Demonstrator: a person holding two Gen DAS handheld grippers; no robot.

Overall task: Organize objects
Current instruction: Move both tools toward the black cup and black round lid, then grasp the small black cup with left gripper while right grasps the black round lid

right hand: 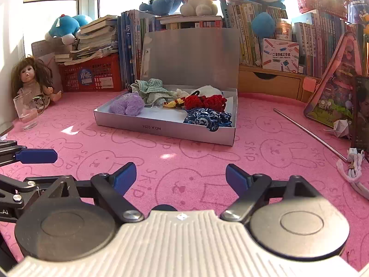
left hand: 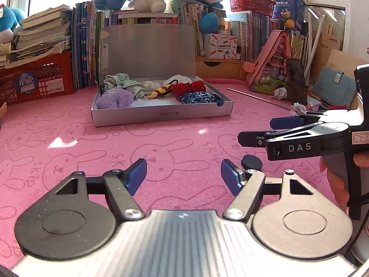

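An open silver box (left hand: 161, 114) (right hand: 161, 127) stands on the pink mat, lid upright. Inside lie a purple plush (left hand: 114, 98) (right hand: 126, 106), green-white cloth (left hand: 124, 83) (right hand: 151, 90), red knitted pieces (left hand: 189, 87) (right hand: 204, 101), a yellow-red braid (left hand: 159, 91) and a blue patterned pouch (left hand: 198, 98) (right hand: 207, 117). My left gripper (left hand: 183, 176) is open and empty, well short of the box. My right gripper (right hand: 180, 179) is open and empty; it also shows side-on in the left wrist view (left hand: 258, 130). A small black disc (left hand: 251, 162) lies on the mat by my left gripper's right finger.
A glass mug (right hand: 27, 110) and a doll (right hand: 31, 78) stand at the far left. A metal rod (right hand: 309, 133) (left hand: 258, 99), a white cable (right hand: 352, 173) and crumpled paper (right hand: 340, 127) lie at the right. Books, red baskets (left hand: 37, 80) and plush toys line the back.
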